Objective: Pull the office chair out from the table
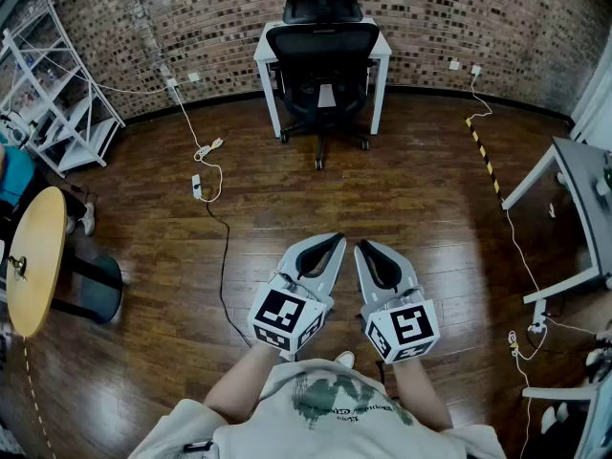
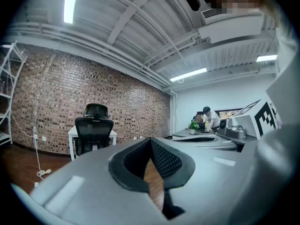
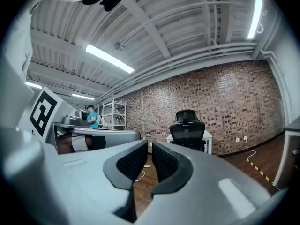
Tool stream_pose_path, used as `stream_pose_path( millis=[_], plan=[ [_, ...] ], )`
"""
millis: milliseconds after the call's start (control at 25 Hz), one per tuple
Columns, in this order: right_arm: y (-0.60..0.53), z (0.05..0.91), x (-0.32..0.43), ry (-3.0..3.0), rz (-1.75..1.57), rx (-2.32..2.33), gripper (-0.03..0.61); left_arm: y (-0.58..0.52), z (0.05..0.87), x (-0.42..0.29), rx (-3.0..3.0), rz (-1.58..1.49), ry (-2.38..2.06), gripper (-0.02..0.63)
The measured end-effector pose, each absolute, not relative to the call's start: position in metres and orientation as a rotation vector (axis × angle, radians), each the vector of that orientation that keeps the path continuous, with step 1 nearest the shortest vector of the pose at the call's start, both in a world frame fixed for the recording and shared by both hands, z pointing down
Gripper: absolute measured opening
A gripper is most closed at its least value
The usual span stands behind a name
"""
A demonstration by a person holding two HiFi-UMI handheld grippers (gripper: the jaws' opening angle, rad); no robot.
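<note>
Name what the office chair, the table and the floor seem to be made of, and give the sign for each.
Office chair: black back, seemingly mesh on a plastic frame; fine ribbed texture. Table: white, matte, perhaps painted metal or laminate; material unclear. Floor: dark wood planks, glossy; plank seams and light glare.

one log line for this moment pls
office chair: tucked at white table | left hand-held gripper: shut, empty | right hand-held gripper: slightly open, empty

"Where is it?"

"The black mesh-backed office chair [image 1: 320, 55] with a headrest stands upright on its wheeled base, pushed in at the small white rectangular table [image 1: 381, 51]."

"And the table?"

"Against the brick wall, on the wooden floor."
</note>
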State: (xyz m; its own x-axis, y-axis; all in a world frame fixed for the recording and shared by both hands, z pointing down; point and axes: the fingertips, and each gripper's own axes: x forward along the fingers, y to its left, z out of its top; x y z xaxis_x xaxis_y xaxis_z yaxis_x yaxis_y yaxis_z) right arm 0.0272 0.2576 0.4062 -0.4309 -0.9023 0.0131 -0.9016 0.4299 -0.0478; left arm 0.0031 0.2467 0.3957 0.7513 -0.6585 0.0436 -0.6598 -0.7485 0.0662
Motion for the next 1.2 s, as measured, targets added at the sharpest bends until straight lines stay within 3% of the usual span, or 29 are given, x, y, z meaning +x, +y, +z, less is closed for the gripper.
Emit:
stream_pose_path(
  millis=[560, 1200],
  plan=[
    [0.226, 0.414, 0.07, 2.651, -0.098, -1.634, 0.031, 0.218, 0.399, 0.041, 2.871, 0.037, -1.135, 0.015],
    [0.067, 0.411, 0.063, 2.664, -0.021, -1.715, 0.031, 0.052, 0.402, 0.033, 2.841, -0.064, -1.062, 0.015]
  ],
)
